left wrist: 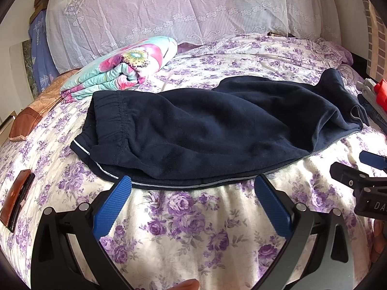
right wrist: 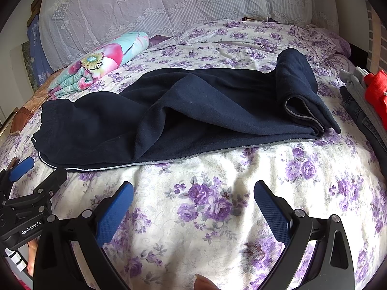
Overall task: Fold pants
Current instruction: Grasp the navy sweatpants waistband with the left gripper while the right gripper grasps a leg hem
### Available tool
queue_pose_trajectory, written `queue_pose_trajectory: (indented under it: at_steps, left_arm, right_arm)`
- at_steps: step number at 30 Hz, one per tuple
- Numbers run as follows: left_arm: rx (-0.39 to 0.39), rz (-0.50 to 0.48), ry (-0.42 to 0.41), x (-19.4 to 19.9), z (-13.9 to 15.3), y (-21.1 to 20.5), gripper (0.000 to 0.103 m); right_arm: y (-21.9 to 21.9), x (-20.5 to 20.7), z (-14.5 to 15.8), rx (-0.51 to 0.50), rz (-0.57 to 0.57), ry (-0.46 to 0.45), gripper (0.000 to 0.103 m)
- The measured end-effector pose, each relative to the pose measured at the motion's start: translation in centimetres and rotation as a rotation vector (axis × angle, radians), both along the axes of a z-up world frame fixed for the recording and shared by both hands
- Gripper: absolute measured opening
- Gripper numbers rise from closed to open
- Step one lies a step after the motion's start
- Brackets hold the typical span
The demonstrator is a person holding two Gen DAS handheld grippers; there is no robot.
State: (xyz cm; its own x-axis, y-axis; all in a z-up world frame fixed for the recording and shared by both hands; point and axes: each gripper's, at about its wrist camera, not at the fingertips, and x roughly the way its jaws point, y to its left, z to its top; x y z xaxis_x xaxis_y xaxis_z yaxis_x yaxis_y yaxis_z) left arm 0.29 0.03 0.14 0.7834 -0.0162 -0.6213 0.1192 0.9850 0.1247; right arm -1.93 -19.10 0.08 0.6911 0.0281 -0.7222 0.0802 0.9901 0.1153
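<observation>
— Across the middle of the frame, on the purple-flowered bedsheet (left wrist: 193, 217), the dark navy fleece pants (left wrist: 205, 125) are laid lengthwise, one leg already doubled over.

— Both blue-padded tools, left gripper (left wrist: 193, 186) and right gripper (right wrist: 193, 188), are held released, empty; the near hem must be grasped next.

matt fleecy cloth pants (left wrist: 217, 125)

The pile of clothes (right wrist: 362, 96) runs off the right edge. The pants (left wrist: 217, 125) hide their own lower layer; the brown case (left wrist: 17, 200) stays unidentifiable.
</observation>
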Motion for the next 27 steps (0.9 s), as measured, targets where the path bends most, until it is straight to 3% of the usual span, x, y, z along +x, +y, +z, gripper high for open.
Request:
queue_pose_trajectory:
  at_steps: [7, 8, 11, 12, 15, 18, 23, 27]
  left_arm:
    - [-0.006, -0.010, 0.020, 0.3, -0.2, 0.0, 0.099]
    - [-0.012, -0.017, 0.045, 0.6, -0.5, 0.0, 0.099]
    - [-0.087, -0.078, 0.238, 2.7, -2.4, 0.4, 0.099]
    - [-0.112, -0.084, 0.282, 3.1, -2.8, 0.7, 0.099]
    - [-0.154, -0.075, 0.281, 3.1, -2.9, 1.2, 0.099]
    - [-0.107, -0.098, 0.283, 2.9, -3.6, 0.8, 0.099]
    - [-0.084, -0.185, 0.306, 1.6, -3.4, 1.3, 0.099]
    - [-0.189, -0.175, 0.264, 1.0, -1.8, 4.0, 0.098]
  right_arm:
    - [0.0, 0.0, -0.1, 0.000, -0.001, 0.004, 0.100]
    - [-0.1, 0.1, -0.1, 0.004, 0.000, 0.010, 0.100]
    - [-0.7, 1.2, -1.5, 0.035, -0.001, 0.113, 0.100]
    - [-0.6, 1.2, -1.4, 0.022, 0.002, 0.110, 0.100]
    - [-0.1, 0.8, -1.6, -0.015, 0.021, 0.111, 0.100]
    - [-0.3, 0.4, -1.7, -0.006, 0.072, 0.115, 0.100]
    - [-2.2, -1.3, -1.5, 0.127, 0.136, 0.080, 0.100]
    - [-5.4, -2.1, -1.0, 0.351, 0.119, 0.031, 0.100]
